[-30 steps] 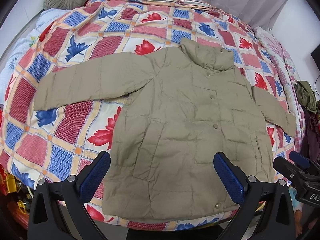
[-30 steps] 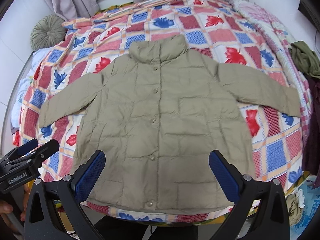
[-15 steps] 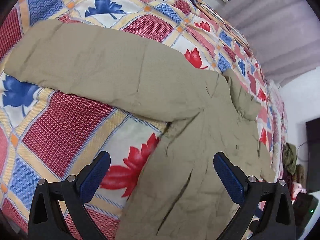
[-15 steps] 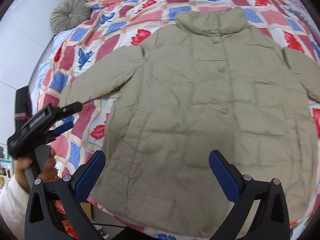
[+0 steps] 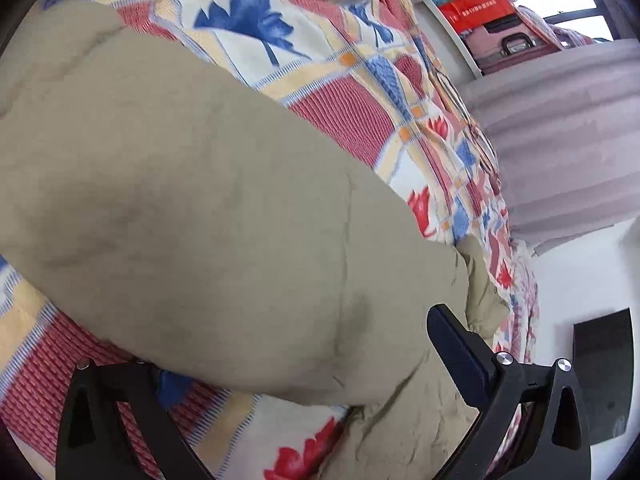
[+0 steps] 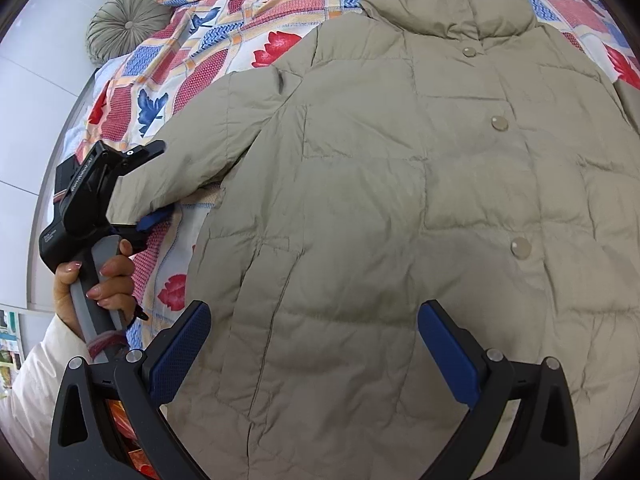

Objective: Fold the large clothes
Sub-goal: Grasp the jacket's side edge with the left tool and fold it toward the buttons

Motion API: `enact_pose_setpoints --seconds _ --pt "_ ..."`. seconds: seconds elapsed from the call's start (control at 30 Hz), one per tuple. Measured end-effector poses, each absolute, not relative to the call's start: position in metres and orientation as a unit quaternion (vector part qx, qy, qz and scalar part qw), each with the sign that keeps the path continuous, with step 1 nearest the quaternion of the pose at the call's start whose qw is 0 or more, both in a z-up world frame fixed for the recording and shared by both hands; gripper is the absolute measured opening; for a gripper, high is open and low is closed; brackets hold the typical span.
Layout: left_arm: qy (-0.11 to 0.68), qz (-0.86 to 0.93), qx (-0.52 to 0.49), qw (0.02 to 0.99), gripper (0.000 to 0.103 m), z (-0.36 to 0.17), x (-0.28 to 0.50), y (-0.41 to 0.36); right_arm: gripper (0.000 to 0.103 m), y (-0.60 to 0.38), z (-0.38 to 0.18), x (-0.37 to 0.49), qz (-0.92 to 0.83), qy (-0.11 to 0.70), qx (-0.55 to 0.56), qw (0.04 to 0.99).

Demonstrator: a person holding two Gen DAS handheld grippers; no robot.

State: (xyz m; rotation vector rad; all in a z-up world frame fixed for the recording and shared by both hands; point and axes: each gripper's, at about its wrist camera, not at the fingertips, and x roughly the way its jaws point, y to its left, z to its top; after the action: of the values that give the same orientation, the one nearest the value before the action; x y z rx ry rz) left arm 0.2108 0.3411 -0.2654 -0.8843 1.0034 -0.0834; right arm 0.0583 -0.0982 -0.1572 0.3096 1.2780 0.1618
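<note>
1. the khaki padded jacket [image 6: 400,200] lies buttoned, front up, on the patchwork quilt [image 6: 192,64].
2. the left gripper [image 6: 150,184] straddles the jacket's sleeve [image 5: 200,200], jaws apart, 1 finger above and 1 beneath.
3. the right gripper [image 6: 312,344] hovers spread wide over the jacket's lower front, gripping nothing.
4. a round green cushion [image 6: 124,20] sits by the wall.

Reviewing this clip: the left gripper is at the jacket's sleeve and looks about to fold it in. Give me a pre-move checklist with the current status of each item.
1. Left gripper straddles the sleeve, one finger above and one below: ok.
2. Left gripper closed on the sleeve: not ok, fingers still apart.
3. Grip placed near the cuff end: cannot tell, the gripper body hides the cuff.
4. Jacket body lies flat on the bedspread, buttons up: ok.
5. Right gripper open over the jacket's lower front, holding nothing: ok.
6. Other sleeve laid out flat: cannot tell, mostly out of frame.
</note>
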Motion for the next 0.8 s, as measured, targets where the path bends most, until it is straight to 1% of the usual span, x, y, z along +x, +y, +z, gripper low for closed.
enact_pose_setpoints --seconds 0.23,0.3,0.33,0.37,0.4,0.43,0.47,0.5,0.57,0.67,0.8 --pt "0.456 0.076 -0.361 0.810 0.102 -0.269 0.237 0.405 0.103 -0.085 -0.156 0.116 0.074 0.573 0.133 0.805" --pt "0.468 0.103 -0.344 0.808 0.086 -0.273 0.243 0.411 0.103 -0.079 -0.156 0.136 0.068 0.565 0.135 0.811" --pt "0.474 0.110 -0.335 0.807 0.069 -0.275 0.244 0.411 0.102 -0.076 -0.156 0.145 0.064 0.560 0.138 0.815" --pt "0.478 0.115 -0.329 0.807 0.049 -0.276 0.244 0.413 0.092 -0.073 -0.158 0.155 0.062 0.556 0.144 0.816" --pt "0.479 0.112 -0.326 0.807 0.036 -0.276 0.244 0.414 0.082 -0.070 -0.161 0.164 0.062 0.555 0.152 0.815" --pt "0.480 0.102 -0.328 0.807 0.017 -0.275 0.244 0.415 0.057 -0.066 -0.165 0.174 0.063 0.559 0.162 0.811" --pt "0.478 0.096 -0.328 0.809 0.011 -0.271 0.243 0.415 0.033 -0.064 -0.171 0.181 0.063 0.564 0.173 0.805" --pt "0.473 0.097 -0.318 0.816 0.011 -0.263 0.241 0.414 0.026 -0.061 -0.176 0.187 0.065 0.565 0.184 0.801" --pt "0.457 0.090 -0.286 0.837 0.011 -0.241 0.235 0.407 0.016 -0.052 -0.183 0.198 0.071 0.560 0.197 0.802" --pt "0.428 0.060 -0.246 0.868 0.011 -0.199 0.226 0.390 0.015 -0.034 -0.192 0.208 0.098 0.554 0.203 0.801" --pt "0.394 0.003 -0.207 0.895 0.011 -0.148 0.221 0.354 0.015 -0.013 -0.217 0.215 0.118 0.570 0.213 0.784"
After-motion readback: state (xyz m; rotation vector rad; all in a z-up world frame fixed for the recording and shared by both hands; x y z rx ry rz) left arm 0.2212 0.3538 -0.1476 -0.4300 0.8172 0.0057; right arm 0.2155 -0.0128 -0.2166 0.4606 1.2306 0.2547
